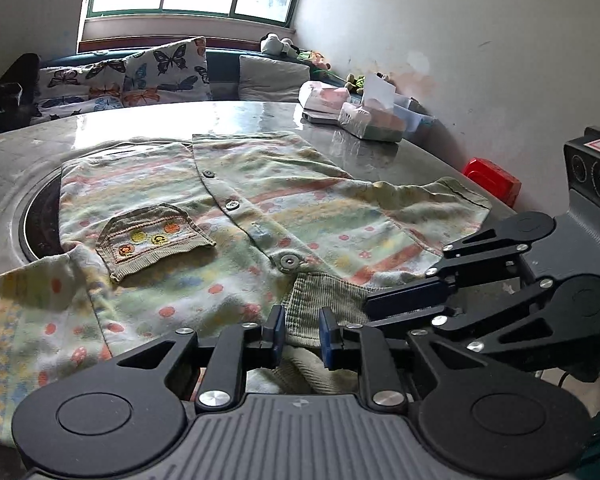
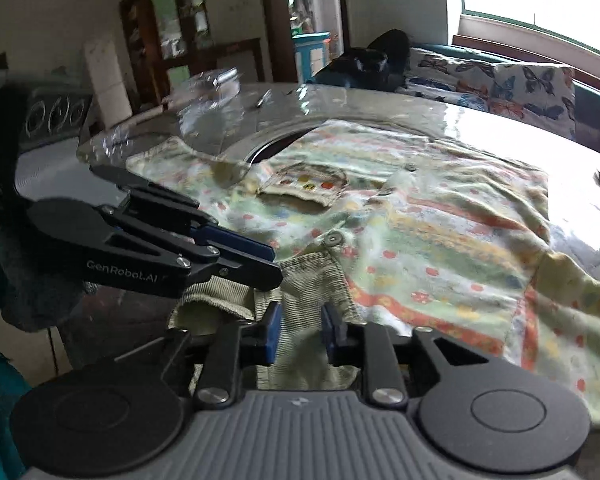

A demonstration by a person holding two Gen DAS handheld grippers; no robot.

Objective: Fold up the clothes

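Daylit marble desk [image 1: 148, 120] carries the shirt [image 1: 236, 216]; left tongs [image 1: 300, 334] and right tongs [image 2: 300, 334], both parted around its corduroy collar [image 2: 308, 280], should pinch evenly before folding.

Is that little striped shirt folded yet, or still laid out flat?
Spread flat: the shirt lies open on the table, front up, pocket and buttons showing.
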